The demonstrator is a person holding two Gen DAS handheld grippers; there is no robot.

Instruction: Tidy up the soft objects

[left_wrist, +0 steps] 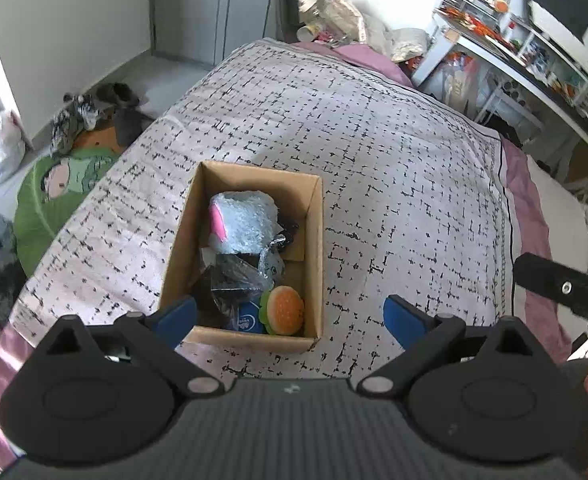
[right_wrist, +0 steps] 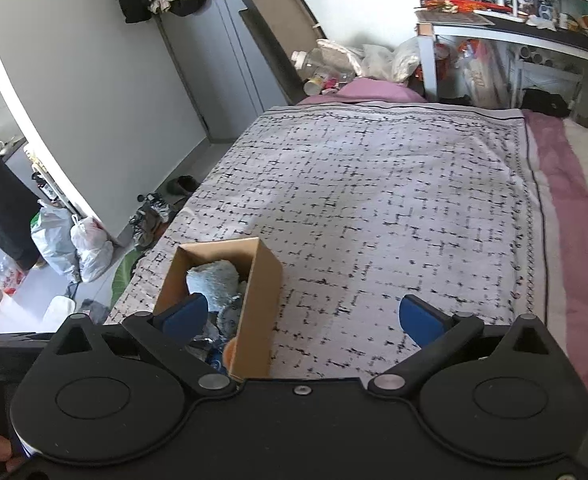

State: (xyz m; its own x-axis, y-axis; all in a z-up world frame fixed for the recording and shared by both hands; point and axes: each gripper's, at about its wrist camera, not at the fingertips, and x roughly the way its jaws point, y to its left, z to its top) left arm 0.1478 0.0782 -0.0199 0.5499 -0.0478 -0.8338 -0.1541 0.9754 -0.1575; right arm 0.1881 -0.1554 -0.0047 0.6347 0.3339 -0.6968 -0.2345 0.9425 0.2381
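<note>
We read this as the end of a placing step: both claws hang spread wide with nothing between their blue pads, the left claw (left_wrist: 289, 320) just above the near end of the cardboard box (left_wrist: 314, 256) and the right claw (right_wrist: 304, 318) beside that box's right wall. The soft things sit inside the box, which rests on the patterned blanket (left_wrist: 394, 184) of the bed: a fluffy blue plush (left_wrist: 245, 220) at the far end, a crinkled dark plastic bag (left_wrist: 233, 280) in the middle, a burger toy (left_wrist: 283, 310) and a blue item (left_wrist: 247, 322) at the near wall. To finish well, we would lift both claws clear without brushing the thin cardboard rim, since the box stands on soft bedding and could tip or slide. The left pad (left_wrist: 177, 320) overlaps the box's near-left corner in view, so that side needs care. The blanket to the right and beyond the box lies bare, giving wide room; the bed's left edge runs close beside the box, so we would keep the box away from it.
</note>
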